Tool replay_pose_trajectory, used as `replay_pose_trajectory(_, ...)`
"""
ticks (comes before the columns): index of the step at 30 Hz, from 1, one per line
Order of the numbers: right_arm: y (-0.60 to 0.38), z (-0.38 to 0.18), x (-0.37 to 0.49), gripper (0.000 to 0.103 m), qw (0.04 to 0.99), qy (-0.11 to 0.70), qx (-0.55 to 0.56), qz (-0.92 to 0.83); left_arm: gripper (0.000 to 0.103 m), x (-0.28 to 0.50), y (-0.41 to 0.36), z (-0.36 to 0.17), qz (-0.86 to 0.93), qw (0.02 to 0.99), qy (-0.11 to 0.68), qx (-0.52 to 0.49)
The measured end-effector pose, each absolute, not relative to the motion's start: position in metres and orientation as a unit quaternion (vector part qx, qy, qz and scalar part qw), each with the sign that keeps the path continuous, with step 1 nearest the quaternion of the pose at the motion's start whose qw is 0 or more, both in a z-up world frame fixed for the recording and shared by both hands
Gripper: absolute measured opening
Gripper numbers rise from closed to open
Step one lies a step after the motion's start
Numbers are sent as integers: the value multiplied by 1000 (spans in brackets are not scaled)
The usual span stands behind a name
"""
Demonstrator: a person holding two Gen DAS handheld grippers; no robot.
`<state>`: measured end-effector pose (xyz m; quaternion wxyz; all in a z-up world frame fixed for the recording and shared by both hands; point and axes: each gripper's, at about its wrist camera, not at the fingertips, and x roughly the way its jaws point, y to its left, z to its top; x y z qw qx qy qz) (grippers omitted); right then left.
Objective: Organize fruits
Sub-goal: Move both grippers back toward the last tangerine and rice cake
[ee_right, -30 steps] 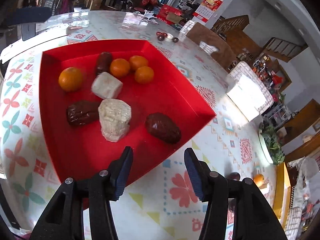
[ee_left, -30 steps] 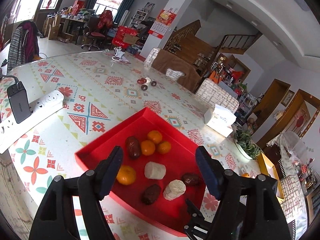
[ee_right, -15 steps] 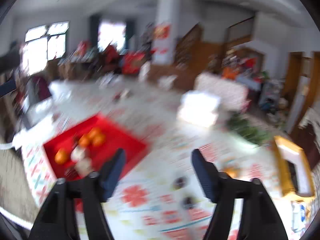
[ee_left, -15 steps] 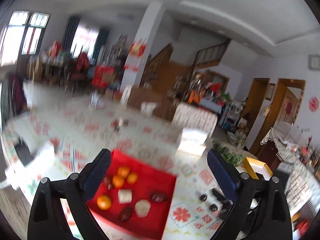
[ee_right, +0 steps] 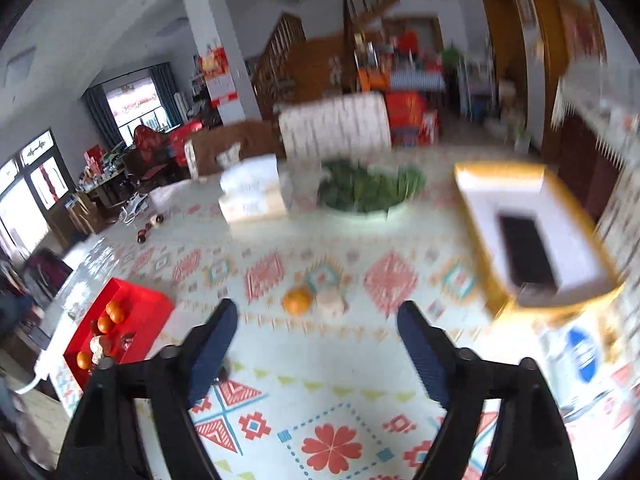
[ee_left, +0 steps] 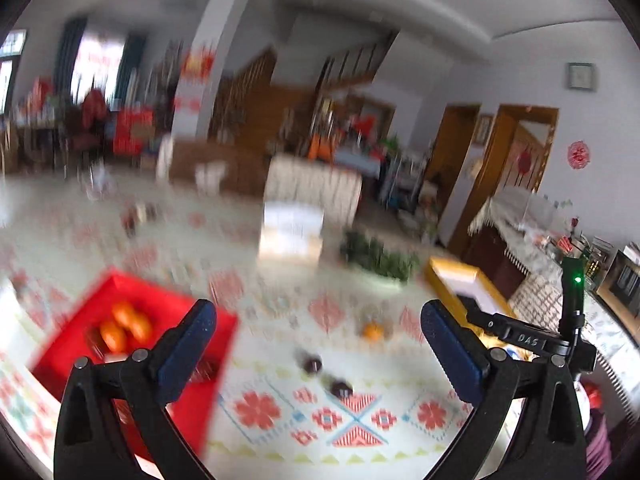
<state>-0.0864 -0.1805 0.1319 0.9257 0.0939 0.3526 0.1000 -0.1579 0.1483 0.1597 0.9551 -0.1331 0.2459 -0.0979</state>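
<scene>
Red tray (ee_right: pixel 140 304) at the table's (ee_right: pixel 360 380) left already holds several oranges and dates; an orange (ee_right: pixel 297 300) and two dates (ee_left: pixel 313 364) lie loose mid-table; left claw (ee_left: pixel 318 354) and right claw (ee_right: pixel 316 346) both apart, empty.

- Red tray (ee_right: pixel 148 308): just one, sitting at the table's (ee_right: pixel 320 360) edge.
- Small oranges (ee_right: pixel 105 324) in the tray: I count four, though it's blurry.
- Pale chunks and dark bits in the tray: too smeared to count.
- Loose orange (ee_right: pixel 297 301) mid-table: one.
- White chunk (ee_right: pixel 330 302) touching that orange: one.
- Loose dark fruits (ee_left: pixel 312 364): two, close together.
- Tissue box (ee_right: pixel 252 192): one, towards the far edge.
- Bowl of greens (ee_right: pixel 368 192): one.
- Yellow box (ee_right: pixel 500 167): one.
</scene>
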Motion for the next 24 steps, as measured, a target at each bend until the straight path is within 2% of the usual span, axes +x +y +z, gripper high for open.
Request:
replay_pose_trajectory(2, -183, 111, -73, 65, 915, 376, 105, 105, 102, -143, 148, 138, -104, 943, 280, -145)
replay_pose_trajectory(3, -183, 102, -65, 62, 909, 387, 112, 108, 101, -137, 148, 129, -106, 938, 293, -148)
replay_pose_trajectory(4, -184, 94, -57, 57, 905, 395, 115, 108, 97, -130, 148, 121, -109, 934, 305, -149)
replay_pose_trajectory(8, -174, 68, -28, 57, 899, 414, 95, 103, 74, -100, 137, 101, -121, 922, 340, -136)
replay_pose_trajectory(15, -160, 32, 7, 56, 890, 440, 67, 101, 73, -42, 111, 91, -133, 909, 377, -116)
replay_pose_trajectory(18, -160, 28, 13, 48, 892, 436, 61, 101, 73, -16, 95, 82, -143, 900, 398, -107)
replay_pose_trajectory(21, -158, 26, 16, 35, 892, 432, 62, 113, 73, 4, 76, 72, -160, 888, 418, -104)
replay_pose_trajectory(24, -158, 26, 15, 34, 891, 430, 66, 129, 73, 20, 57, 60, -171, 877, 439, -96)
